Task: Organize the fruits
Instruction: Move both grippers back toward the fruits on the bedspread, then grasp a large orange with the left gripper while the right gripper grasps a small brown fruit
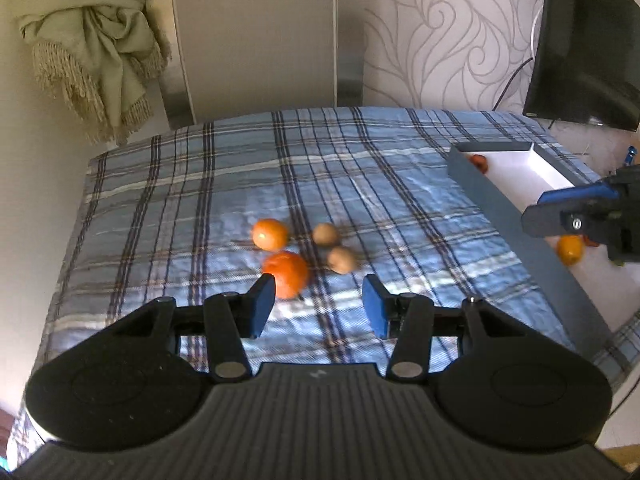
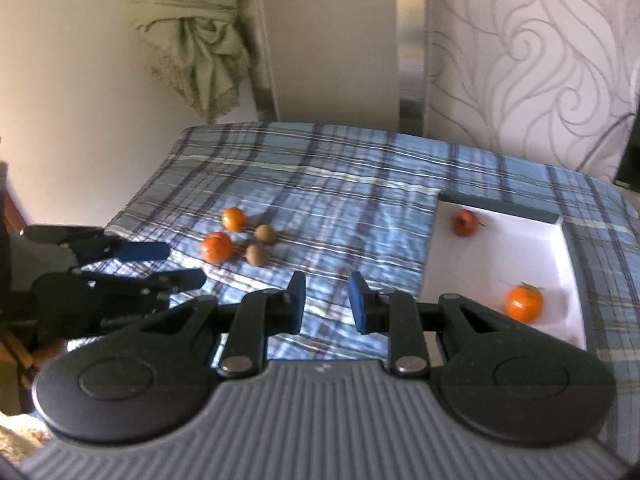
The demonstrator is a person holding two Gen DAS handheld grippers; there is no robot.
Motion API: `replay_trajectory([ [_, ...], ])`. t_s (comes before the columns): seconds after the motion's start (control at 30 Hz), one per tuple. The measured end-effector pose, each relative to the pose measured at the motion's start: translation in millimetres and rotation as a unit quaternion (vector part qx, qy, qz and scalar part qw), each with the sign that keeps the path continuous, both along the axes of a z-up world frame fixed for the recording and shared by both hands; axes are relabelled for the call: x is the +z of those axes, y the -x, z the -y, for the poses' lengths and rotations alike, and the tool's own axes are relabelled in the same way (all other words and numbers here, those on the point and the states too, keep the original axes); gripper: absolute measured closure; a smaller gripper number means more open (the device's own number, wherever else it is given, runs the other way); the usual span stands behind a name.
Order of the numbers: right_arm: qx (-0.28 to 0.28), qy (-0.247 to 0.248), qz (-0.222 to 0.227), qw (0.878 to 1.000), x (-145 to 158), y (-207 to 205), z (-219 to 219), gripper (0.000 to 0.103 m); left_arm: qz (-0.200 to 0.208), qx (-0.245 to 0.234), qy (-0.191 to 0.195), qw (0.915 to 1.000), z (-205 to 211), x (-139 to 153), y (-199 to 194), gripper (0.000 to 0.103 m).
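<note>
On the blue plaid cloth [image 1: 360,184] lie two oranges [image 1: 286,274] [image 1: 270,234] and two small brown fruits [image 1: 326,234] [image 1: 342,260] in a tight cluster. My left gripper [image 1: 319,306] hovers open just short of them, its left finger beside the nearer orange, with nothing between the jaws. The grey box with a white floor [image 2: 500,252] stands at the right and holds two orange-red fruits [image 2: 465,222] [image 2: 523,303]. My right gripper [image 2: 327,302] hangs beside the box's left wall, its jaws narrowly apart and empty. The cluster [image 2: 240,236] lies ahead of it to the left.
In the right wrist view the left gripper [image 2: 168,266] is low at the left. In the left wrist view the right gripper [image 1: 534,210] reaches over the box wall [image 1: 500,208]. A knotted curtain [image 1: 88,40] hangs behind. A dark screen [image 1: 588,48] stands at the back right.
</note>
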State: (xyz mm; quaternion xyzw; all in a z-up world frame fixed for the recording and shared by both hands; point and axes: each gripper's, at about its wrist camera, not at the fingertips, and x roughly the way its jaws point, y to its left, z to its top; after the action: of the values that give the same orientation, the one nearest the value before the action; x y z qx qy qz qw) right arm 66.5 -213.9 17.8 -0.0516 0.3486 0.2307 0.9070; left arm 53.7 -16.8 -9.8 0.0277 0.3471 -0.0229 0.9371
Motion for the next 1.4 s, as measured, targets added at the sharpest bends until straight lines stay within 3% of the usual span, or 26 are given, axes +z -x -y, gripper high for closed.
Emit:
replay_trajectory([
  [0.27, 0.004, 0.018, -0.029, 0.999, -22, -15, -32, 0.076, -0.009, -0.024, -0.017, 0.9995, -15, -22, -25, 0.049],
  [0.7, 0.014, 0.044, -0.073, 0.996, -52, -47, -77, 0.076, -0.039, -0.077, 0.011, 0.9963, -46, -55, -66, 0.049],
  [0.77, 0.023, 0.057, -0.077, 0.995, -57, -52, -87, 0.072, -0.041, -0.086, 0.016, 0.9953, -48, -56, -70, 0.049],
  [0.8, 0.028, 0.065, -0.076, 0.995, -60, -54, -93, 0.068, -0.040, -0.089, 0.016, 0.9951, -48, -56, -71, 0.053],
  [0.93, 0.029, 0.082, -0.061, 0.994, -64, -64, -105, 0.067, -0.035, -0.109, 0.025, 0.9931, -57, -56, -72, 0.060],
  [1.13, 0.026, 0.084, -0.075, 0.993, -72, -80, -112, 0.067, -0.033, -0.128, 0.024, 0.9910, -63, -56, -68, 0.062],
  [1.4, 0.018, 0.032, -0.118, 0.992, -78, -100, -116, 0.067, -0.035, -0.137, 0.026, 0.9896, -62, -61, -76, 0.061],
])
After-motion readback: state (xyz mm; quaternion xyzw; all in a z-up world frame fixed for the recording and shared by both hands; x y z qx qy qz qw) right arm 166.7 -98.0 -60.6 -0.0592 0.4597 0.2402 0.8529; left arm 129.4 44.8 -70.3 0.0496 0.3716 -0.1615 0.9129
